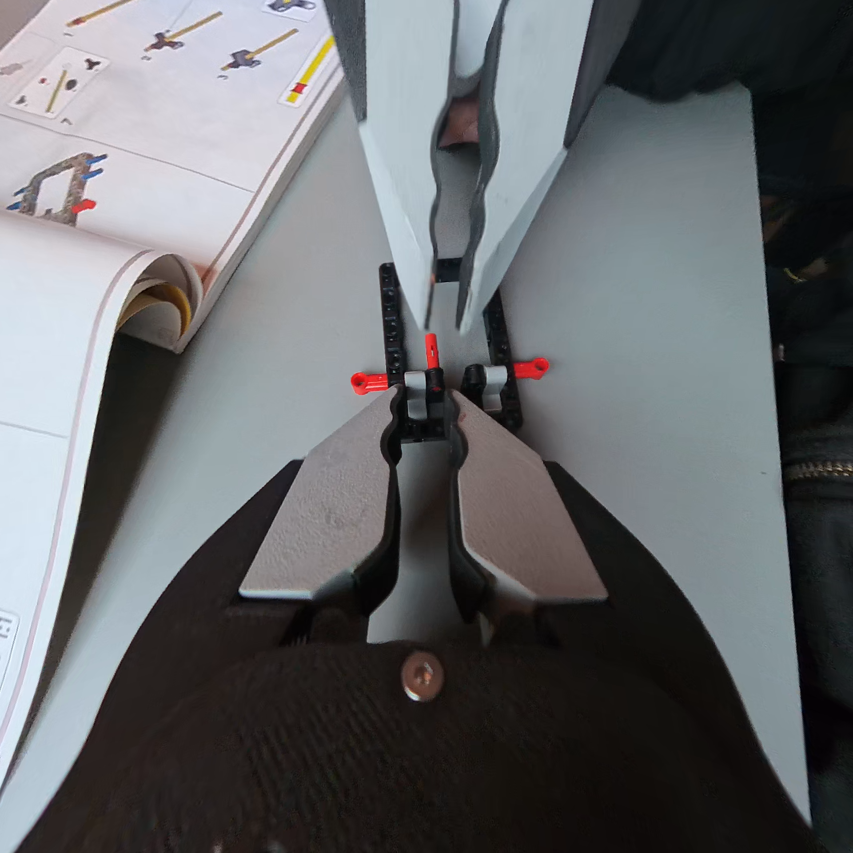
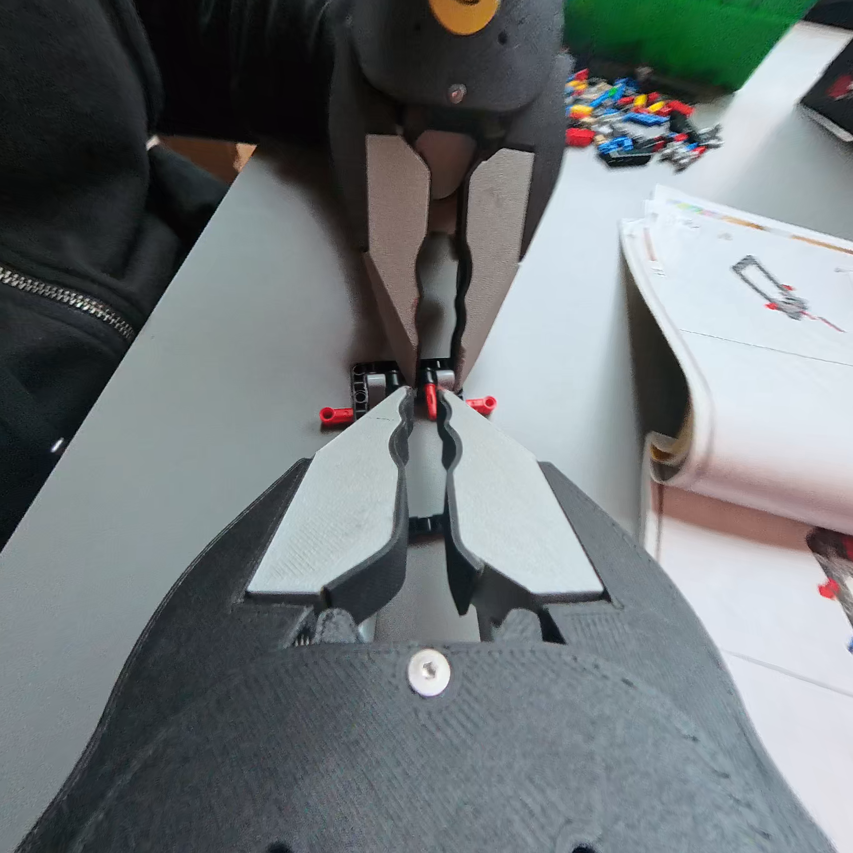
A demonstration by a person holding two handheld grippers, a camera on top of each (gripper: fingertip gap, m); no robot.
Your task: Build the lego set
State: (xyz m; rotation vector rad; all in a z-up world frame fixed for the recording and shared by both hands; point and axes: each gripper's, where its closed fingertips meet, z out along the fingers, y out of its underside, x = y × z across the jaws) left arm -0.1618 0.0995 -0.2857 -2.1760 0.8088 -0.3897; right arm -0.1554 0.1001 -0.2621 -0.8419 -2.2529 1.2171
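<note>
A black beam frame lies flat on the grey table. It carries two grey connectors and a red pin sticking out at each side. My left gripper is shut on the near end of the frame, around a grey and black connector. A short red pin stands out of that black connector. My right gripper faces the left one, its jaws a narrow gap apart, wider than the pin. The red pin sits between its tips. The frame is partly hidden under the fingers.
An open instruction booklet lies beside the frame; it also shows in the right wrist view. A pile of loose coloured pieces lies in front of a green bin. A person in a black jacket sits at the table's edge. Only a small space, under 4 cm, lies between the two pairs of fingers.
</note>
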